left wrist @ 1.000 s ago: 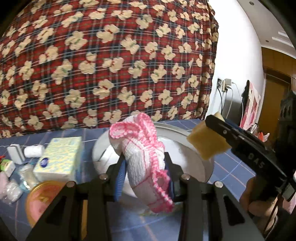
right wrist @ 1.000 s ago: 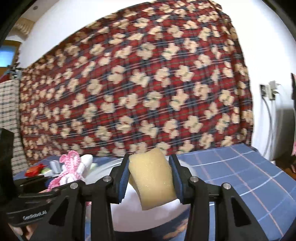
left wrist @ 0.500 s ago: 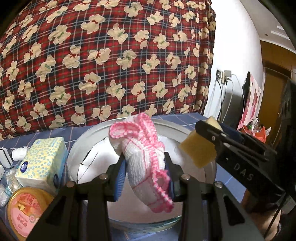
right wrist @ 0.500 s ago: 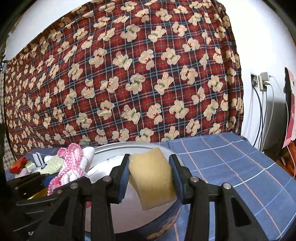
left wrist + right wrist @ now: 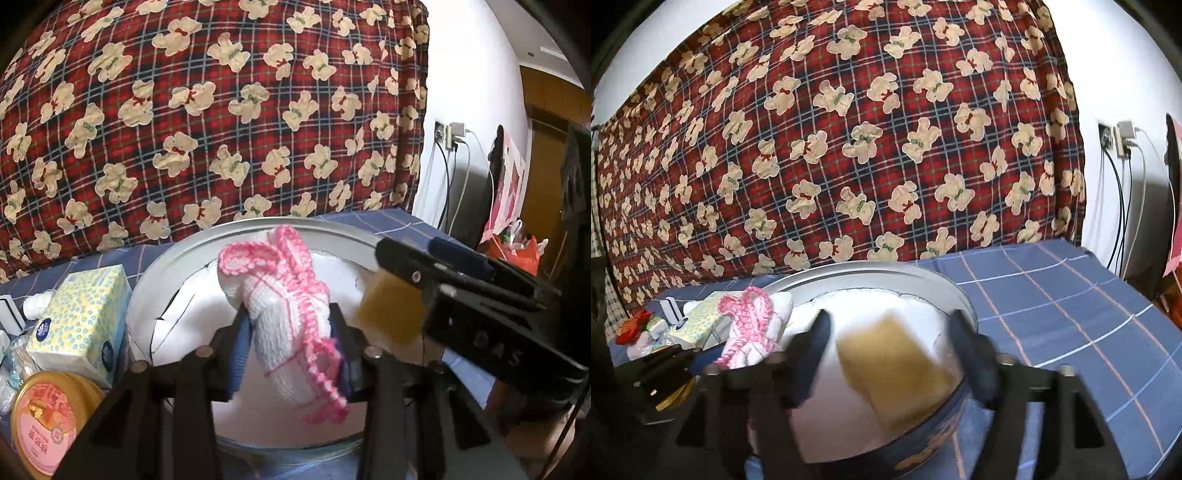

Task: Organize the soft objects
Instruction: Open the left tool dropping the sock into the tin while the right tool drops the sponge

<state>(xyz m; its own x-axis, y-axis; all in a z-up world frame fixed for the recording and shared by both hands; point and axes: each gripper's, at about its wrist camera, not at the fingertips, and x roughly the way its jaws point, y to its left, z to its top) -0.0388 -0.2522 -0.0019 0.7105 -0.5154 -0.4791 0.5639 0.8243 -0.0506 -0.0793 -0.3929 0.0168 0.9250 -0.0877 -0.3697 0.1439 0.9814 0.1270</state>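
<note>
My left gripper (image 5: 288,336) is shut on a white knitted cloth with pink trim (image 5: 284,306) and holds it over a round tin lined with white paper (image 5: 177,258). My right gripper (image 5: 890,347) stands open over the same tin (image 5: 964,306); the yellow sponge (image 5: 897,365) sits blurred between the spread jaws, free of both, above the white lining. In the left wrist view the right gripper (image 5: 417,266) comes in from the right with the sponge (image 5: 391,314) under it. The cloth also shows in the right wrist view (image 5: 753,328).
A tissue box (image 5: 77,321) and a round pink-lidded tub (image 5: 48,413) stand left of the tin, with small items behind them. A blue checked cloth (image 5: 1052,306) covers the table. A red teddy-bear blanket (image 5: 221,110) hangs behind. Wall plugs (image 5: 454,136) and cables are at right.
My right gripper has opened and let go of the sponge, which drops into the tin. Both grippers have moved closer over the tin. My left gripper still holds the cloth.
</note>
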